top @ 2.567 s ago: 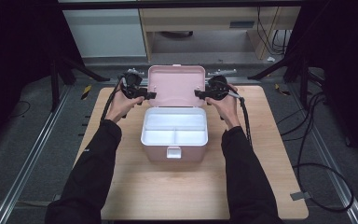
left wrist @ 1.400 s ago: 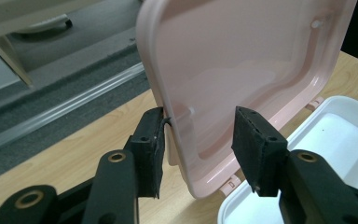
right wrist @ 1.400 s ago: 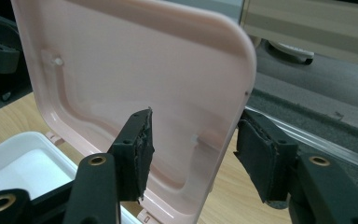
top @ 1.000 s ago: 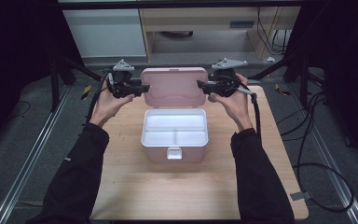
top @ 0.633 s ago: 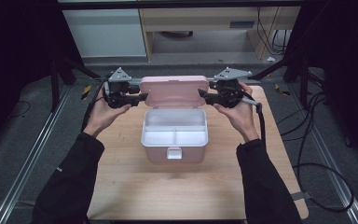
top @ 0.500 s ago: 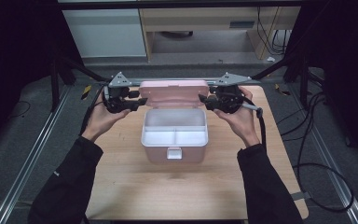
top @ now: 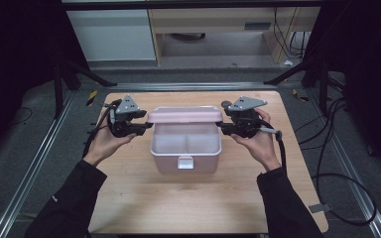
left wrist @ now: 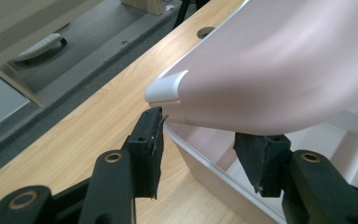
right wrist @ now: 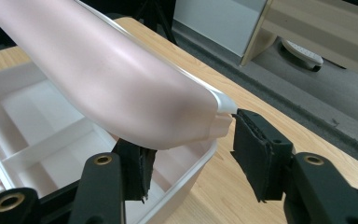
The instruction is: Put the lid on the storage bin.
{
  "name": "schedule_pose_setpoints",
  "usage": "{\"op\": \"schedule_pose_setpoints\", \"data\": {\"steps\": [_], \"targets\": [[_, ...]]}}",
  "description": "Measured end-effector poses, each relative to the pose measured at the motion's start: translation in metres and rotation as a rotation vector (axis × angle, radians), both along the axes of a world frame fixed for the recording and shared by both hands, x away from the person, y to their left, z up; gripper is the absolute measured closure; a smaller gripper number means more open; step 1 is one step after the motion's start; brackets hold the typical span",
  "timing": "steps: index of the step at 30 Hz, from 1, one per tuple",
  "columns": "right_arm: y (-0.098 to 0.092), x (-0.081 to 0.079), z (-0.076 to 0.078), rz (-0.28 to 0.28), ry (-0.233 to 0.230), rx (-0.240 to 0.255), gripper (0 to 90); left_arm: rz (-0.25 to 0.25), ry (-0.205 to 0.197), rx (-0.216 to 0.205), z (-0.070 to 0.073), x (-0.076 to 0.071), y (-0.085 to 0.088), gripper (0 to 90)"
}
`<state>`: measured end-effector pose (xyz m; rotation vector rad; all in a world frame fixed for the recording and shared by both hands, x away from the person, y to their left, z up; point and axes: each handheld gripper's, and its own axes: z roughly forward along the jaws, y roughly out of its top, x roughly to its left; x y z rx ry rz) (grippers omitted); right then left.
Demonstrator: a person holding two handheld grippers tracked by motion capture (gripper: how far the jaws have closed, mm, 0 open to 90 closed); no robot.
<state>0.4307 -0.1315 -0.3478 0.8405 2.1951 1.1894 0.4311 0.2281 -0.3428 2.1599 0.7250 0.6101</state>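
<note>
A white box (top: 186,161) with an inner divider stands mid-table, and its pink lid (top: 185,115) hangs half lowered over it. My left gripper (top: 146,128) is at the lid's left end. In the left gripper view the lid's corner (left wrist: 284,70) sits between the jaws of the left gripper (left wrist: 205,144) above the box rim (left wrist: 205,163). Those jaws have just been opening and the pads stand slightly off the lid. My right gripper (top: 222,127) is at the lid's right end. In the right gripper view the right gripper (right wrist: 191,149) is shut on the lid (right wrist: 121,79) above the box (right wrist: 186,172).
The wooden table (top: 129,198) ends in metal rails on both sides. A latch tab (top: 184,161) sits on the box's near wall. Cables (top: 327,148) trail off the right side. A cabinet (top: 114,29) stands beyond the table's far edge.
Both hands have come down and toward the near edge. The lid has swung from upright to half lowered over the box.
</note>
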Motion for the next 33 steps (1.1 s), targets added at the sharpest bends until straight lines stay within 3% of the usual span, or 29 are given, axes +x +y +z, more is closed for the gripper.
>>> {"op": "schedule_pose_setpoints", "data": {"steps": [9,16,19,26,33], "targets": [[-0.007,-0.015,-0.018,0.017,0.026,-0.016,47.7,0.0,0.011,-0.003,-0.02,-0.014,0.007,50.2],[-0.024,-0.024,-0.028,-0.024,0.049,-0.042,45.3,0.04,0.044,-0.05,-0.039,-0.028,0.025,46.8],[-0.035,-0.027,-0.034,-0.041,0.056,-0.028,44.5,0.068,0.058,-0.055,-0.048,-0.034,0.034,45.4],[-0.057,-0.035,-0.054,-0.12,0.105,-0.002,37.2,0.144,0.147,-0.084,-0.081,-0.039,0.052,40.4],[-0.079,-0.044,-0.08,-0.202,0.171,0.002,31.1,0.203,0.211,-0.044,-0.109,-0.04,0.069,34.3]]}}
